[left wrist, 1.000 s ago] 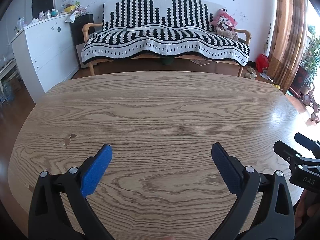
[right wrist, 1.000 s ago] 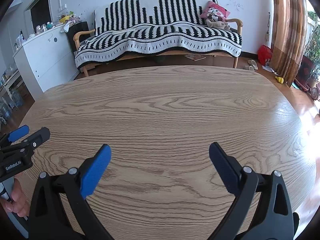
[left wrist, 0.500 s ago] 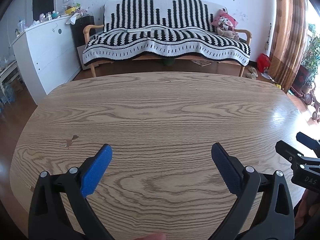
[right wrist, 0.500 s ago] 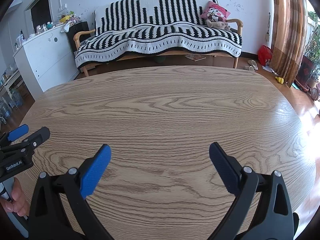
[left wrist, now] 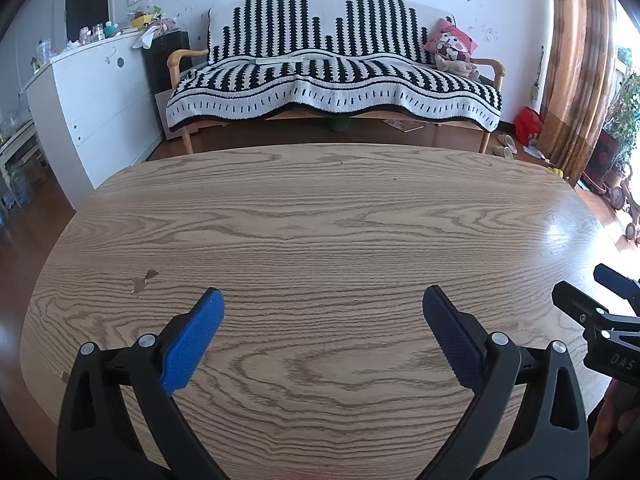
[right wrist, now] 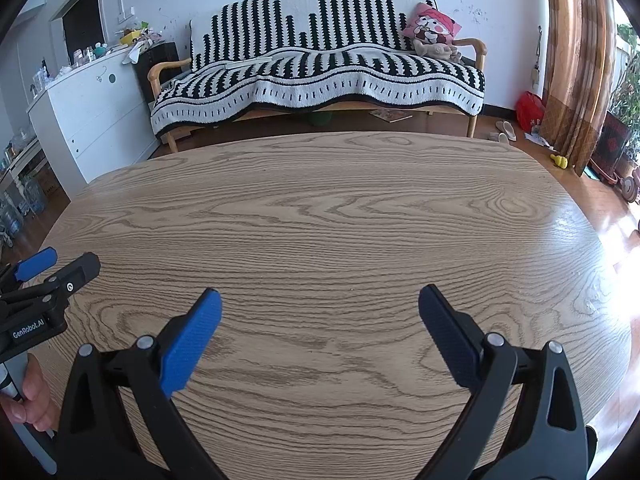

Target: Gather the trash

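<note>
My left gripper (left wrist: 322, 300) is open and empty, held low over the near part of an oval wooden table (left wrist: 320, 216). My right gripper (right wrist: 320, 298) is open and empty too, over the same table (right wrist: 320, 208). The right gripper shows at the right edge of the left wrist view (left wrist: 592, 296), and the left gripper at the left edge of the right wrist view (right wrist: 52, 264). I see no trash on the table. A small brown mark (left wrist: 144, 280) sits on the wood near the left.
A sofa with a black-and-white striped blanket (left wrist: 332, 76) stands beyond the table, with a pink plush toy (left wrist: 450, 46) on it. A white cabinet (left wrist: 96, 104) with clutter is at the left. Brown curtains (left wrist: 576, 60) and a red bag (left wrist: 528, 124) are at the right.
The left wrist view has shifted slightly, so the sofa and table edge sit a little lower and to the right. Both grippers stay open. The right view is unchanged.
</note>
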The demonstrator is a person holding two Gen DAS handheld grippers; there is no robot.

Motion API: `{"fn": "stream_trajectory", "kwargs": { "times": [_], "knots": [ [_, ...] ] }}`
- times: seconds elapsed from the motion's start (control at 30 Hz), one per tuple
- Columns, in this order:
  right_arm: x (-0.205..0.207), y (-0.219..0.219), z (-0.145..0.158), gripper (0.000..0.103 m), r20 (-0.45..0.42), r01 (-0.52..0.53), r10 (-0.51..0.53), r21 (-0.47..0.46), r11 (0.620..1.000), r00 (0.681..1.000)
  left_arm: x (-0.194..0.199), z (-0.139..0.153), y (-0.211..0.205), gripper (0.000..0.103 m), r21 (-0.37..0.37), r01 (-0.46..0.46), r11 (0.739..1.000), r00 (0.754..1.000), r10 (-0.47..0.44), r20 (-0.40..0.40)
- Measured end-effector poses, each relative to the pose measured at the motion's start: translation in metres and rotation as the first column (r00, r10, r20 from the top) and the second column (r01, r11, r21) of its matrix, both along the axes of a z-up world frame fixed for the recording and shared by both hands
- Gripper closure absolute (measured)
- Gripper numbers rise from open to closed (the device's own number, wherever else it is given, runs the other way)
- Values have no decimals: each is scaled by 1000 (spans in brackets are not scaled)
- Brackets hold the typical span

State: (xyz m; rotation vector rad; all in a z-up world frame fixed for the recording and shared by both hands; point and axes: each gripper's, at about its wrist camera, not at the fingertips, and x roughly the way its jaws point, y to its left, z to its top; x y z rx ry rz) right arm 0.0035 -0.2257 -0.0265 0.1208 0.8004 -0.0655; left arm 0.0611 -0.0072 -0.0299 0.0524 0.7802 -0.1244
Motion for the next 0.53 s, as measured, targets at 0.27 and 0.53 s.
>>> {"fn": "stream_trajectory", "kwargs": {
  "times": [0.27,0.53],
  "knots": [
    [0,1,0,8,0,1,-1,0,1000,1000,4,-2,2,7,8,6,1000,1000,-6,12],
    [0,1,-1,8,0,1,-1,-1,1000,1000,6,-5,3,7,3,1,1000,1000,-1,-5]
  ]
}}
